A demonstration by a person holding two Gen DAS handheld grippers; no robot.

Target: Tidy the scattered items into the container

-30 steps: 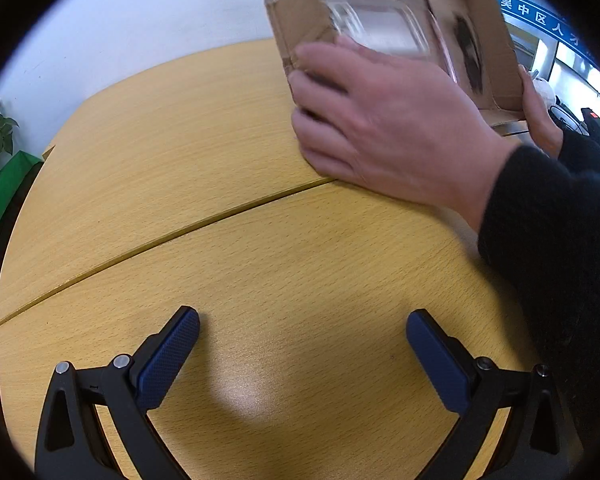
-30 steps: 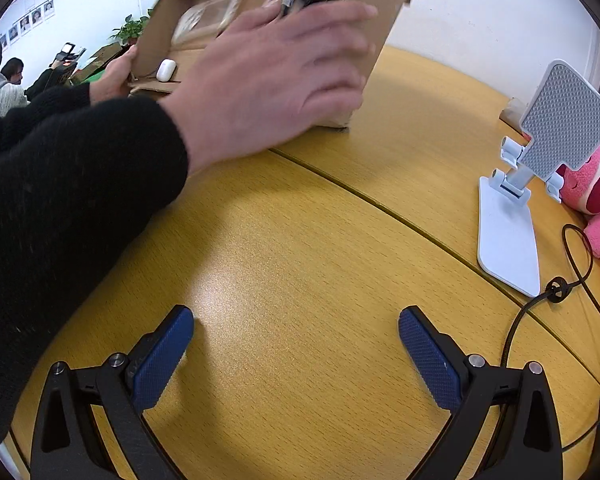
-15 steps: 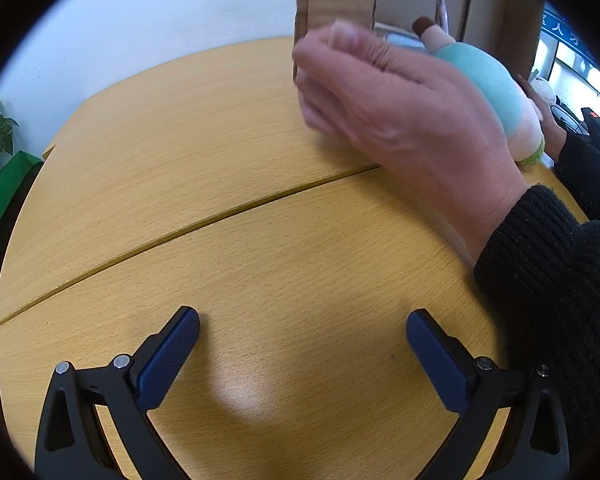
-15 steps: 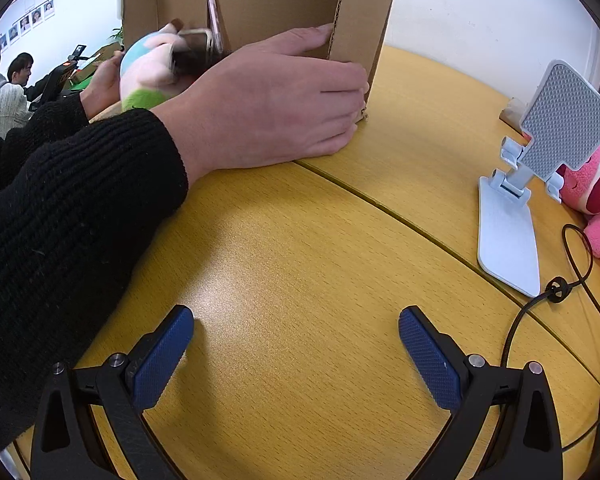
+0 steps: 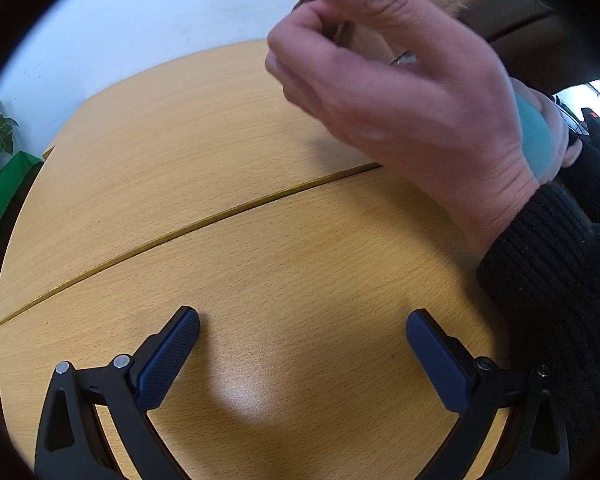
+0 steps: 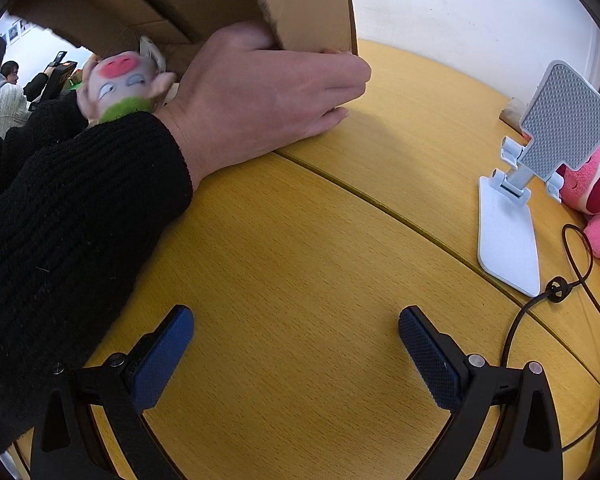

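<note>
Right wrist view showed the cardboard box (image 6: 300, 4) tipped up above the wooden table (image 6: 300, 240), a bare hand (image 6: 260, 92) in a black sleeve (image 6: 68, 208) gripping its lower edge. Beneath its open side sat a plush toy (image 6: 120, 84) with a pink nose and green collar; whether it lay inside was unclear. Both the right gripper (image 6: 296, 328) and left gripper (image 5: 302, 328) rested spread wide, holding nothing. A white phone stand (image 6: 508, 232) and pink plush (image 6: 596, 192) stood well apart.
</note>
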